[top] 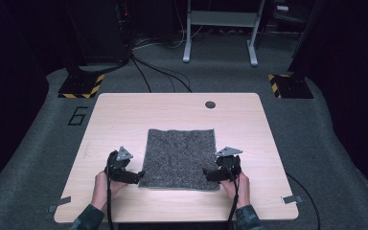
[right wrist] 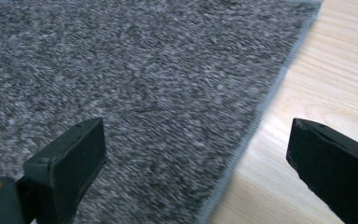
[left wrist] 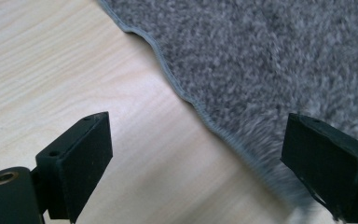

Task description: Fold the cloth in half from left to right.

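A grey carpet square (top: 180, 158) lies flat near the middle of the pale wooden tabletop (top: 124, 115), a little toward the near edge. The left gripper (top: 136, 176) sits at the mat's near left corner, its fingers (left wrist: 81, 158) spread wide, one over bare wood and the other over the pile, straddling the stitched edge. The right gripper (top: 210, 174) is at the near right corner, fingers (right wrist: 72, 158) likewise spread apart across that edge, pinching nothing.

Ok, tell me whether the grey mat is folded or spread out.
Spread out: the grey mat lies flat in a single layer on the table, all four edges showing.
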`<action>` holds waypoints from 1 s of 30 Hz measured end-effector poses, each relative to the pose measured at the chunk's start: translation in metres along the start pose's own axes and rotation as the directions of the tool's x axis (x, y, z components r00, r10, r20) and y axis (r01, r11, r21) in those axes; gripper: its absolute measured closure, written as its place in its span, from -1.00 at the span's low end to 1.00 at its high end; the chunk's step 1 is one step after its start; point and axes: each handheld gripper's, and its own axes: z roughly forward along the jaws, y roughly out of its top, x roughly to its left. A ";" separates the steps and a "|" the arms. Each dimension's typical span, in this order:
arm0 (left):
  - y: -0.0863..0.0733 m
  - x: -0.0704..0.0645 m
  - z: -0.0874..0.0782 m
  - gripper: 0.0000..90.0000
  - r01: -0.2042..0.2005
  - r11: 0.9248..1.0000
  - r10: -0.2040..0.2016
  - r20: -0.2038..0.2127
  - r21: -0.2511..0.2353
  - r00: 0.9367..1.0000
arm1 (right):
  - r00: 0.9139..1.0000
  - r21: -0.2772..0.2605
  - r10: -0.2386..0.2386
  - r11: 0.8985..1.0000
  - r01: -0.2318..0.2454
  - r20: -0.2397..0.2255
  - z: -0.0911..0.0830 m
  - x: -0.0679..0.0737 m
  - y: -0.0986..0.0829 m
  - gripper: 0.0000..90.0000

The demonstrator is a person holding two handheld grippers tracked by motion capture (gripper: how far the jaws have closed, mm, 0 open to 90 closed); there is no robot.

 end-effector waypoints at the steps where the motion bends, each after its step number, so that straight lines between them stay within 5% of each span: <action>1: -0.001 0.000 -0.001 -0.81 -0.007 1.000 0.007 0.006 0.007 1.000 | 1.000 -0.001 -0.015 1.000 0.015 -0.003 0.000 0.001 0.001 -0.90; 8: 0.006 0.013 -0.004 -0.81 0.034 0.999 -0.034 0.010 -0.025 0.999 | 0.996 -0.006 -0.057 0.998 0.056 -0.065 0.003 0.027 0.015 -0.90; 14: 0.025 0.032 0.004 -0.81 0.052 0.997 -0.051 0.026 -0.050 0.998 | 0.984 -0.022 -0.116 0.993 0.114 -0.132 0.013 0.059 0.024 -0.87; 21: 0.046 0.053 0.018 -0.80 0.053 0.998 -0.053 0.007 -0.040 0.999 | 0.964 -0.035 -0.185 0.983 0.181 -0.193 0.028 0.091 0.037 -0.89; 27: 0.058 0.069 0.042 -0.75 0.114 0.993 -0.112 0.031 -0.034 0.993 | 0.946 -0.018 -0.213 0.976 0.215 -0.244 0.042 0.120 0.045 -0.89; 29: 0.062 0.074 0.050 -0.74 0.114 0.993 -0.113 0.034 -0.019 0.993 | 0.934 -0.023 -0.246 0.968 0.249 -0.257 0.048 0.129 0.047 -0.89; 30: 0.063 0.075 0.053 -0.74 0.118 0.993 -0.118 0.031 -0.017 0.993 | 0.936 -0.013 -0.234 0.971 0.239 -0.261 0.050 0.134 0.047 -0.89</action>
